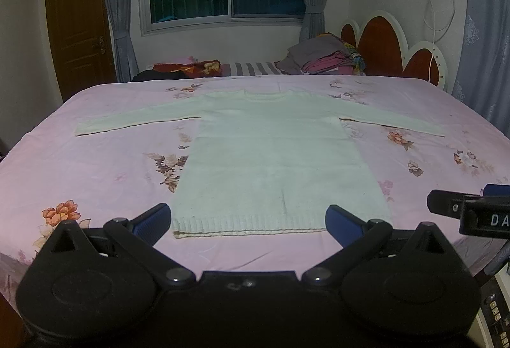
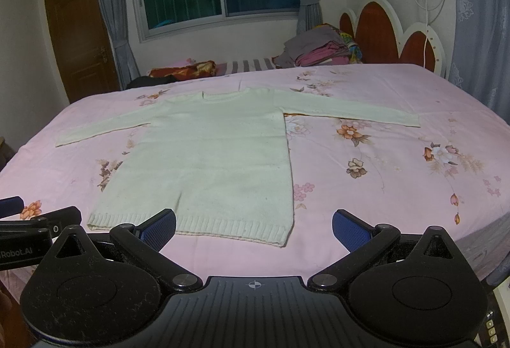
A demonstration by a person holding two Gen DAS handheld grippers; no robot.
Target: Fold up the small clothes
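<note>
White knit sweater [image 1: 271, 156] lies flat, front up, on the bed [image 1: 95, 156], both sleeves spread out sideways, ribbed hem [image 1: 248, 225] nearest the grippers, collar on the far side. Left gripper [image 1: 248, 222] is spread wide and empty, hovering just off the hem; right gripper [image 2: 254, 228] is also wide apart and empty, near the hem's right corner. Nothing folded yet. Risks: a shallow pinch on the thick knit likely grabs only the top layer, so the fold drags and skews; pinching deep may catch the floral bedsheet [image 2: 366, 188] with the sweater and pull it up. Both grippers start close together at the hem, so crossing for a sleeve fold could make them collide. Room: wide bare bed left, right and beyond the sweater; clothes pile [image 1: 322, 56] is well beyond the collar, out of the way.
</note>
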